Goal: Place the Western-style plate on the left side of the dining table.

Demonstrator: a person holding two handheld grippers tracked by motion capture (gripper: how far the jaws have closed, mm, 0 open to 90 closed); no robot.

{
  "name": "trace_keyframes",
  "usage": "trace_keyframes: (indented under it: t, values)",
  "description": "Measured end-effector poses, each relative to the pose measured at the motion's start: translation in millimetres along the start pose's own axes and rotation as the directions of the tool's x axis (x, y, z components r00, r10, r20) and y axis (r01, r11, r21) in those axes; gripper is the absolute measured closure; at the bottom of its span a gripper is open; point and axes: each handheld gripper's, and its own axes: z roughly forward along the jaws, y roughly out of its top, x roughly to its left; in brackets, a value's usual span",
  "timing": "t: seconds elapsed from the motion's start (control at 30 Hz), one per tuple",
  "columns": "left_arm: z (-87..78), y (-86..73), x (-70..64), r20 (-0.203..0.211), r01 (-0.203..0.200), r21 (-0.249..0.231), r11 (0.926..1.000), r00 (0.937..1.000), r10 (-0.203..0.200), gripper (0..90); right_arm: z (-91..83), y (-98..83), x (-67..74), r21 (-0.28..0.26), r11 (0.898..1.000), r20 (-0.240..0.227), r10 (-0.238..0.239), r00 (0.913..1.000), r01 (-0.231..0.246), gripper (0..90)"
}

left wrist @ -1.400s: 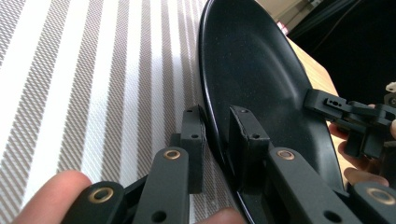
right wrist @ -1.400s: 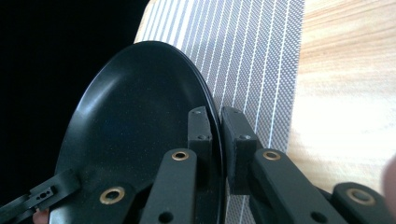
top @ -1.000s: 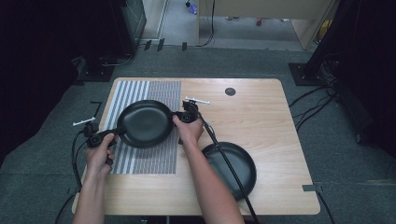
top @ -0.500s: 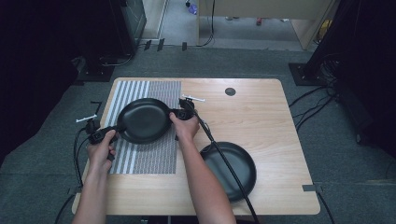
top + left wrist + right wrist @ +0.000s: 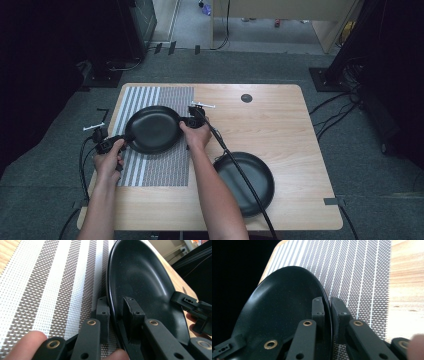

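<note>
A black plate [image 5: 152, 129] hangs over the striped placemat [image 5: 160, 162], held at both sides. My left gripper [image 5: 126, 140] is shut on its left rim and my right gripper [image 5: 184, 121] is shut on its right rim. In the left gripper view the jaws pinch the black plate's [image 5: 142, 282] edge, with the placemat [image 5: 50, 285] behind and the other gripper [image 5: 192, 306] at the far rim. In the right gripper view the jaws clamp the plate's [image 5: 282, 312] rim above the placemat [image 5: 354, 272]. A second black plate [image 5: 247, 181] lies on the table at the right front.
The wooden table [image 5: 280, 125] has a round dark grommet [image 5: 246, 98] near its back edge. Cables trail from both grippers, one [image 5: 240, 172] crossing the second plate. Dark floor and cables surround the table.
Both hands have carried the black plate slightly toward the back of the placemat and a little lower. Both grips are unchanged.
</note>
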Motion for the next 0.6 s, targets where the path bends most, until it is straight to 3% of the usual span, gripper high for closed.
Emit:
trace_keyframes:
  t: [0.13, 0.17, 0.23, 0.3, 0.33, 0.37, 0.4, 0.43, 0.47, 0.5, 0.53, 0.57, 0.6]
  values:
    - [0.4, -0.9, -0.3, -0.018, -0.03, 0.0, 0.9996, 0.9994, 0.03, 73.7, 1.6, -0.8, -0.5, -0.003, 1.0, -0.015, -0.012, 0.9998, 0.012, 83.2]
    - [0.5, -1.9, -0.8, -0.023, -0.055, -0.001, 0.9985, 0.9982, 0.055, 73.1, 1.7, -0.8, 0.2, -0.006, 0.999, -0.013, -0.041, 0.9991, 0.041, 82.1]
    - [0.3, -2.9, -6.3, -0.05, -0.117, 0.002, 0.9931, 0.9919, 0.117, 69.2, 0.8, -0.6, 1.8, -0.018, 0.998, -0.01, -0.062, 0.998, 0.062, 73.9]
    - [1.3, -4.8, -14.1, -0.081, -0.183, 0.012, 0.9831, 0.9798, 0.183, 59.4, -1.5, 0.6, 3.7, -0.034, 0.995, 0.032, -0.096, 0.9948, 0.097, 64.8]
    - [1.3, -4.8, -14.1, -0.081, -0.183, 0.012, 0.9831, 0.9798, 0.183, 54.2, -1.5, 0.6, 3.7, -0.034, 0.995, 0.032, -0.096, 0.9948, 0.097, 64.8]
    - [2.7, -6.6, -19.8, -0.111, -0.228, 0.014, 0.9736, 0.9673, 0.228, 48.8, -4.5, 2.8, 3.6, -0.036, 0.992, 0.069, -0.121, 0.9903, 0.123, 57.5]
    - [4.3, -8.7, -24.7, -0.131, -0.264, 0.018, 0.9643, 0.9555, 0.264, 45.3, -5.8, 3.4, 3.4, -0.036, 0.99, 0.078, -0.13, 0.9884, 0.133, 55.9]
    - [4.5, -9.6, -26.9, -0.146, -0.28, 0.023, 0.9598, 0.9488, 0.28, 41.0, -8.1, 4.0, 2.8, -0.035, 0.988, 0.094, -0.144, 0.9851, 0.148, 54.6]
    - [4.1, -10.5, -29.5, -0.19, -0.307, 0.025, 0.9513, 0.9328, 0.306, 36.0, -10.5, 4.5, 2.4, -0.036, 0.987, 0.1, -0.152, 0.9833, 0.156, 53.7]
    - [4.1, -10.5, -29.5, -0.19, -0.307, 0.025, 0.9513, 0.9328, 0.306, 29.2, -10.5, 4.5, 2.4, -0.036, 0.987, 0.1, -0.152, 0.9833, 0.156, 53.7]
    - [2.5, -10.9, -32.5, -0.256, -0.339, 0.028, 0.9402, 0.9068, 0.335, 29.2, -13.2, 4.8, 1.6, -0.039, 0.986, 0.1, -0.157, 0.9826, 0.161, 52.3]
    - [-2.2, -9.5, -32.4, -0.269, -0.343, 0.021, 0.9392, 0.9027, 0.336, 24.4, -19.3, 5.4, -0.4, -0.041, 0.986, 0.093, -0.154, 0.9836, 0.159, 49.7]
    - [-5.1, -8.5, -31.2, -0.263, -0.327, 0.014, 0.945, 0.9107, 0.319, 21.5, -21.4, 5.4, -1.1, -0.041, 0.988, 0.087, -0.147, 0.9853, 0.151, 47.9]
